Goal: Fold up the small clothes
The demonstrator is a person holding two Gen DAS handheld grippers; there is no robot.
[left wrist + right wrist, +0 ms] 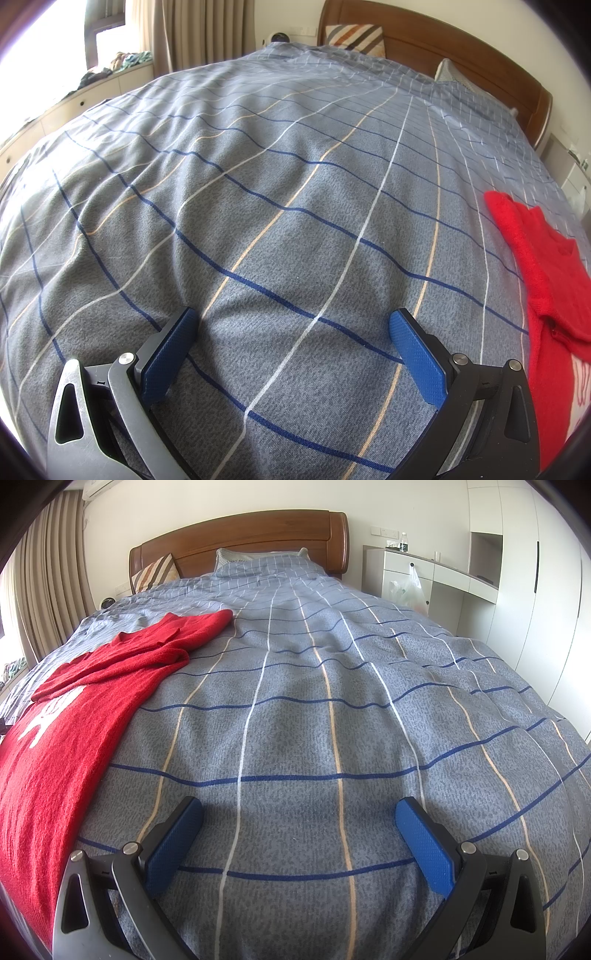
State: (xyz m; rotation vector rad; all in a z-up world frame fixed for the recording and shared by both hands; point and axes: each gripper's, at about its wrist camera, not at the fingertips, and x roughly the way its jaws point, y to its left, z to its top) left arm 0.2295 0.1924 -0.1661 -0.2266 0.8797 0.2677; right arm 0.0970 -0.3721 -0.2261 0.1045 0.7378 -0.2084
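Observation:
A small red knit sweater [77,709] with a white print lies flat on the grey checked bedspread [314,701], a sleeve folded across its chest. In the right wrist view it fills the left side. In the left wrist view the sweater [546,280] lies at the right edge. My left gripper [293,325] is open and empty, low over bare bedspread [258,221] to the left of the sweater. My right gripper [299,812] is open and empty, low over bare bedspread to the right of the sweater.
A wooden headboard [251,535] and pillows [155,572] stand at the far end of the bed. White cabinets and a desk [443,576] with a plastic bag are at the right. Curtains [48,583] and a window bench [74,99] with clothes are on the left.

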